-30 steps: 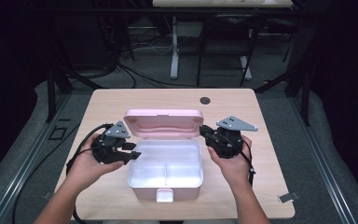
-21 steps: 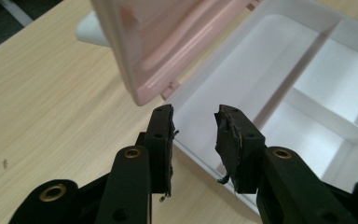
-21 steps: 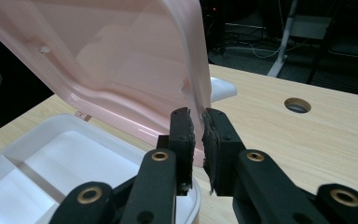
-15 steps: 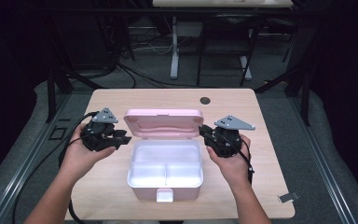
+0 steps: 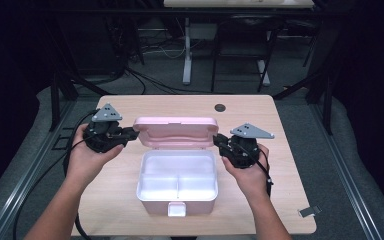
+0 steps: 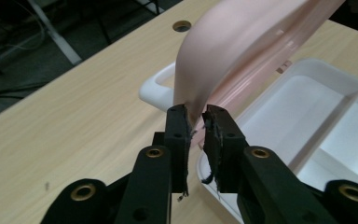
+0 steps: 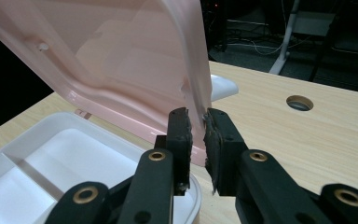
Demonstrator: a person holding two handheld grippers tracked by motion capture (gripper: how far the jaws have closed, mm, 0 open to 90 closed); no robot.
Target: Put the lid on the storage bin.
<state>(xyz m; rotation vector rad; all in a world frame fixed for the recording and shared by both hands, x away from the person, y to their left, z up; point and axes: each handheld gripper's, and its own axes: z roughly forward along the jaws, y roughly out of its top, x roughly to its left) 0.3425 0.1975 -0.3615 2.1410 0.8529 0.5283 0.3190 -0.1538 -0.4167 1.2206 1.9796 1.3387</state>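
A pink lunch box [image 5: 176, 200] stands in the middle of the table, its white two-part inside showing. Its pink lid [image 5: 175, 131] is raised and leans back. My left gripper [image 5: 132, 132] is at the lid's left edge. Its jaws have just been closing, and in the left gripper view the pads [image 6: 179, 126] pinch the lid's [image 6: 242, 42] rim between them. My right gripper [image 5: 217, 140] is shut on the lid's right edge. In the right gripper view that rim [image 7: 200, 93] runs down between the pads [image 7: 179, 130], over the white tray [image 7: 51, 154].
The box has a white latch [image 5: 176, 210] at its front and a white handle [image 6: 156, 86] behind the lid. A round cable hole [image 5: 220, 107] sits at the table's far side. A small metal clip [image 5: 307, 211] lies near the front right corner.
My left gripper went up and back from beside the box's left side to the lid's left edge and narrowed onto it. The right gripper stayed on the lid's right edge.
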